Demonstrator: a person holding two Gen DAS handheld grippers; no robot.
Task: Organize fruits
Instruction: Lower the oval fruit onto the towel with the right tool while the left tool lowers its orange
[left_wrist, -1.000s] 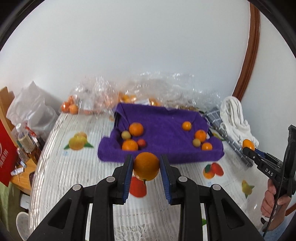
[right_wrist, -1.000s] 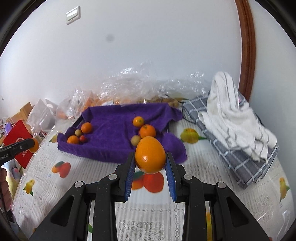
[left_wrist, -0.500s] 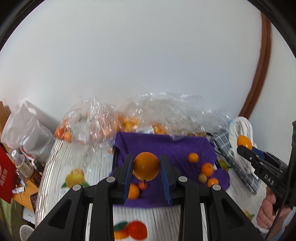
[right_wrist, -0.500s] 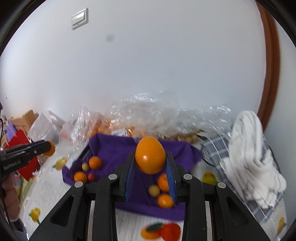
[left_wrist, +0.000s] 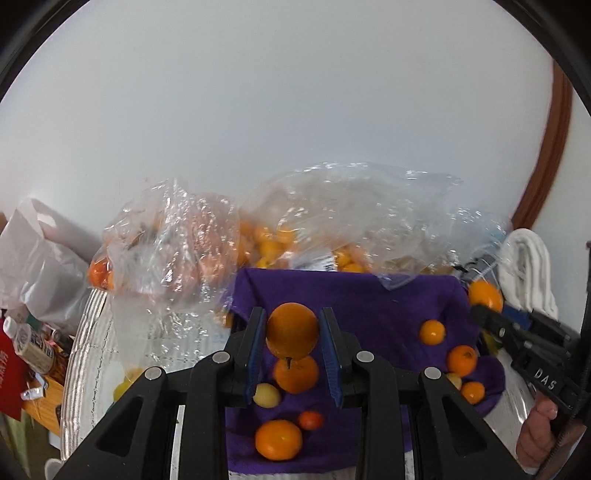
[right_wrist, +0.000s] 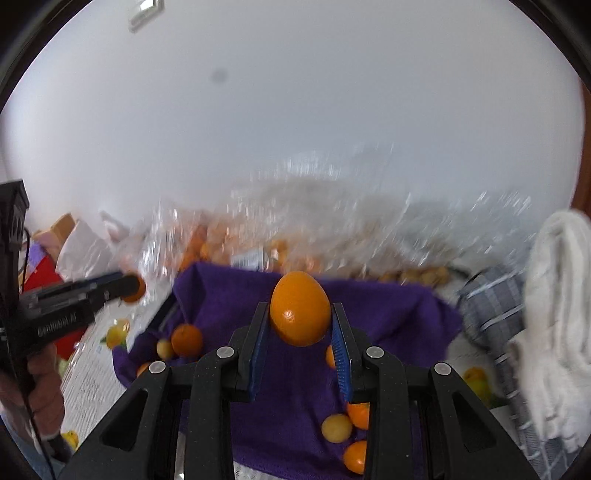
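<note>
Grippers are each clamping an orange: the left gripper (left_wrist: 293, 334) is squeezing a round orange (left_wrist: 292, 330) between its blue pads, and the right gripper (right_wrist: 300, 325) is pinching an egg-shaped orange (right_wrist: 300, 313). Below and ahead of both, a purple towel (left_wrist: 373, 306) is carrying loose small oranges (left_wrist: 431, 332). Beyond it, clear plastic bags (left_wrist: 343, 214) of fruit are lying against the wall.

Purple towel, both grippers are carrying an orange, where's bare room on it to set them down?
The purple towel is bare across its back half, below the plastic bags, and down the middle strip between its two fruit clusters. It is crowded at the left cluster under the left gripper and along the right edge.
</note>
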